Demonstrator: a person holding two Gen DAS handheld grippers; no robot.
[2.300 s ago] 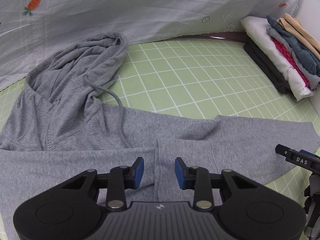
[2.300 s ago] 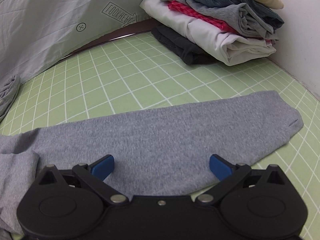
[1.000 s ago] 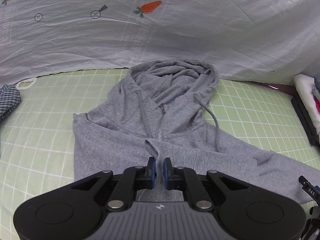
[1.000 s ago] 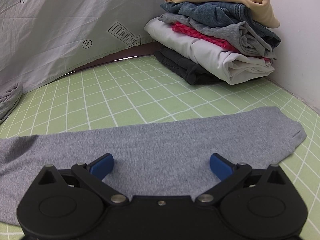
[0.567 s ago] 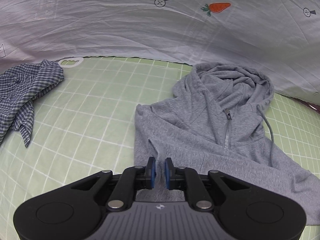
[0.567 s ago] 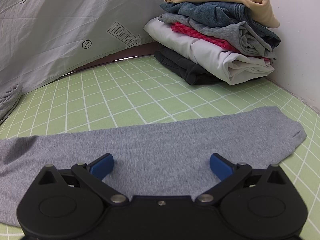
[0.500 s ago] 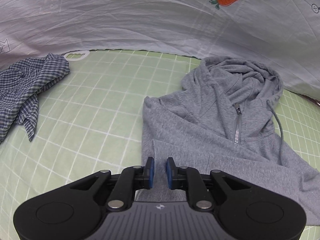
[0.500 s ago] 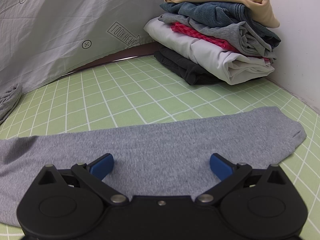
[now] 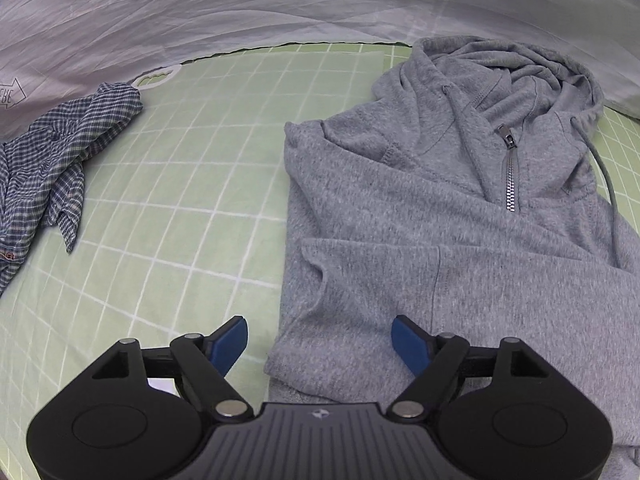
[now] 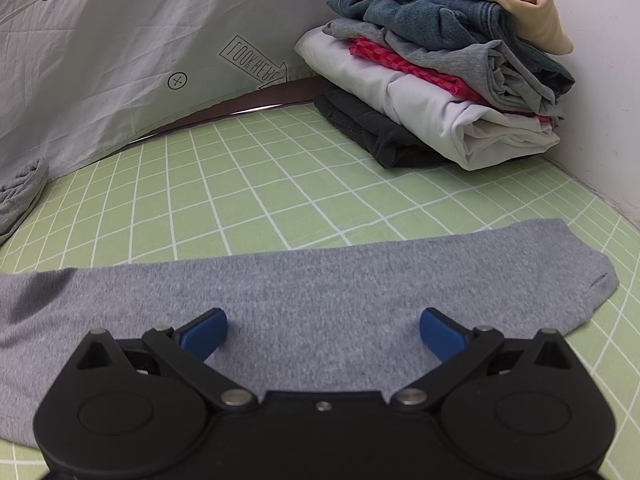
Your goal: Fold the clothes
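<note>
Grey hoodie (image 9: 460,240) flat on the green grid tabletop (image 9: 180,168), hood towards the white sheet (image 9: 280,4).
Your left tool (image 9: 319,342) is opening above the hoodie's folded left edge, pinching nothing. Your right tool (image 10: 323,332) is spread over the sleeve (image 10: 320,280), which runs crosswise, cuff at right. A checked shirt (image 9: 52,164) lies well left; the folded stack (image 10: 440,80) occupies the far right corner. Open mat lies between.
</note>
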